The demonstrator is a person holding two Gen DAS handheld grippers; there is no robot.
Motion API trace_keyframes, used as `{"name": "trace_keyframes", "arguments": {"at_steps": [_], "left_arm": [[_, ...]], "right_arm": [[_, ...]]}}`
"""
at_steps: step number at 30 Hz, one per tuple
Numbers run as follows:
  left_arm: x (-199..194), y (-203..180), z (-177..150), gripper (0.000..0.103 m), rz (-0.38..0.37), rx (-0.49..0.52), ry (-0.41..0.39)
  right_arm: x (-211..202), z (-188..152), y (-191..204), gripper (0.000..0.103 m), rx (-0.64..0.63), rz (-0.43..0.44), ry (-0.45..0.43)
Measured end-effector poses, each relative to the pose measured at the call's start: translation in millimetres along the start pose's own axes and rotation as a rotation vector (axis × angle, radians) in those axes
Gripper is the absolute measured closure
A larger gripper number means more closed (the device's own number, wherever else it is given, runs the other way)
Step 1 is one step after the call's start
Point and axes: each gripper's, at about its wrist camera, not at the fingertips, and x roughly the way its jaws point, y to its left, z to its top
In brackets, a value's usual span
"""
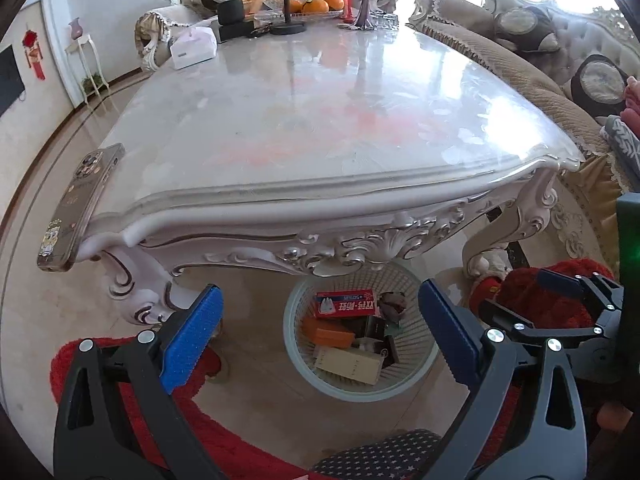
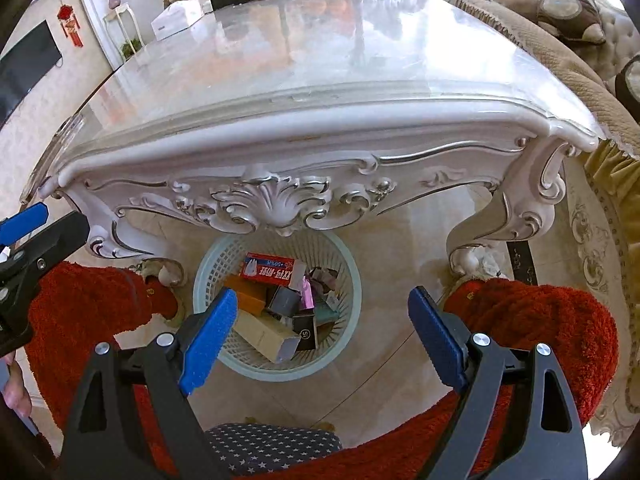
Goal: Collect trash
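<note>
Both wrist views, grippers low in front of the table (image 1: 320, 128), looking under its near edge.

Edges/room: I see the carved apron overhanging the bin (image 1: 360, 332), which stands on the floor betw. the two near legs, partly under the tabletop. Open tile floor lies around the bin on its near and left sides. A phone (image 1: 80, 208) lies at the near-left corner of the table, overhanging the edge. Far end of the top holds a tissue box (image 1: 194, 46), oranges (image 1: 316, 3) and a vase; the near and middle top is bare. Sofa (image 1: 520, 60) runs along the right side, close to the table.

Trash: boxes (image 2: 276, 312) fill the bin, a red one (image 1: 346, 303) topmost at the far side, a beige one nearest.

Hidden/unclear: the bin's far rim is cut off by the apron in the right view; small items among the boxes I can't identify. Red fabric and a star-print patch at bottom are cut off by the frame.

Pose: left gripper (image 1: 320, 332) is spread wide, nothing betw. its blue pads, bin seen in the gap. Right gripper (image 2: 322, 336) likewise wide, holding nothing, aimed down at the bin. In the left view the right gripper shows at the right edge, level w/ the left.
</note>
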Motion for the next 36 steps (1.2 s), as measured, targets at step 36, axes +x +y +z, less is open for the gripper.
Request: {"name": "trace_keyframes", "arguments": {"at_steps": [36], "left_arm": [[0.1,-4.0,5.4,0.008,-0.002,0.009,0.000]], "right_arm": [[-2.0,4.5,-2.9,0.020,-0.006,-0.029,-0.020]]}}
